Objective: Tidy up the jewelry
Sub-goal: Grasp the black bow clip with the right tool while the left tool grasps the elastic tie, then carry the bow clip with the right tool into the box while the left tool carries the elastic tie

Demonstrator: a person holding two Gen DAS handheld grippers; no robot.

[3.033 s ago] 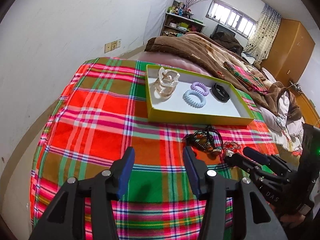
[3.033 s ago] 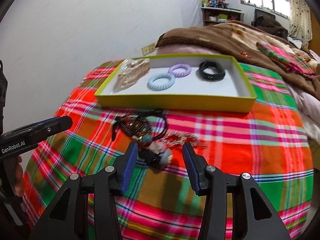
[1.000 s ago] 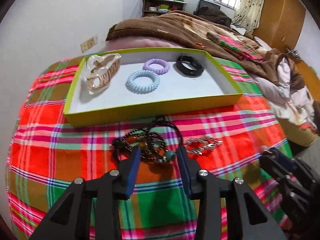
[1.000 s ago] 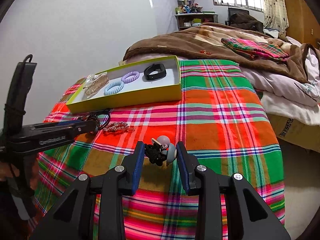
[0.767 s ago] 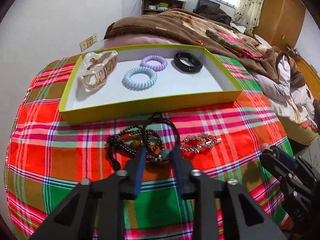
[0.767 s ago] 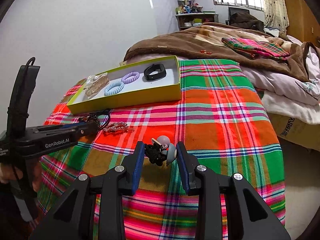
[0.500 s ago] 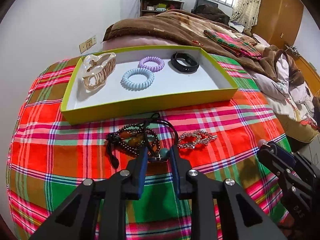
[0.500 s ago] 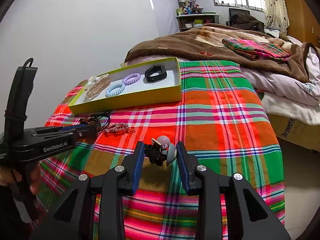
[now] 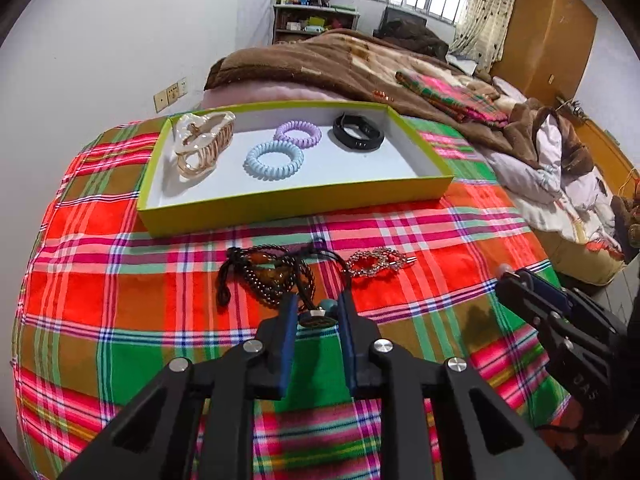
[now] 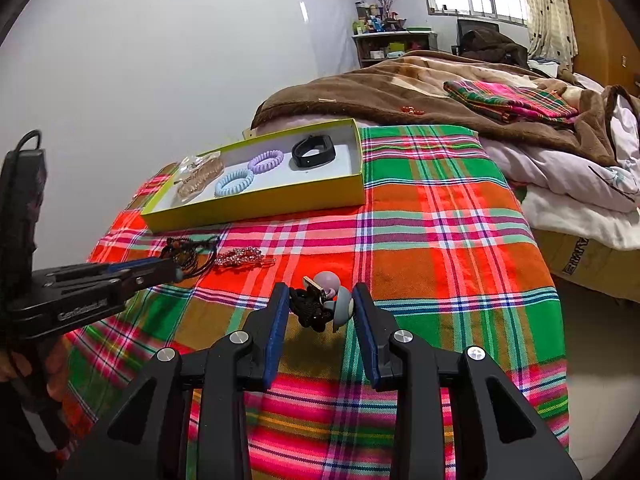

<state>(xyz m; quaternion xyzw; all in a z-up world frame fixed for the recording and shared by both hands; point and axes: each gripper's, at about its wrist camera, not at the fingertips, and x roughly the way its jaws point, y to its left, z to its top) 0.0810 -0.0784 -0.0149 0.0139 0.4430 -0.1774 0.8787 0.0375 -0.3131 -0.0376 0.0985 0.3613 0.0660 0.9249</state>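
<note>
A yellow-green tray (image 9: 288,204) on the plaid cloth holds a pearly hair claw (image 9: 202,142), a blue coil tie (image 9: 274,159), a purple coil tie (image 9: 298,135) and a black band (image 9: 358,134). In front of it lie a dark bead necklace (image 9: 266,274) and a rhinestone clip (image 9: 376,262). My left gripper (image 9: 318,312) is shut on the necklace's pendant end (image 9: 318,316). My right gripper (image 10: 320,308) is shut on a black hair tie with grey and mauve balls (image 10: 326,300), to the right of the necklace (image 10: 192,254).
A brown blanket (image 9: 332,64) and a folded plaid cloth (image 9: 448,96) lie behind the tray. White bedding (image 10: 580,184) falls off the bed's right edge. A wall runs along the left. My right gripper shows in the left wrist view (image 9: 516,286).
My left gripper moved from the left to the necklace and closed on its pendant end. My right gripper closed on the ball hair tie and carried it back and right.
</note>
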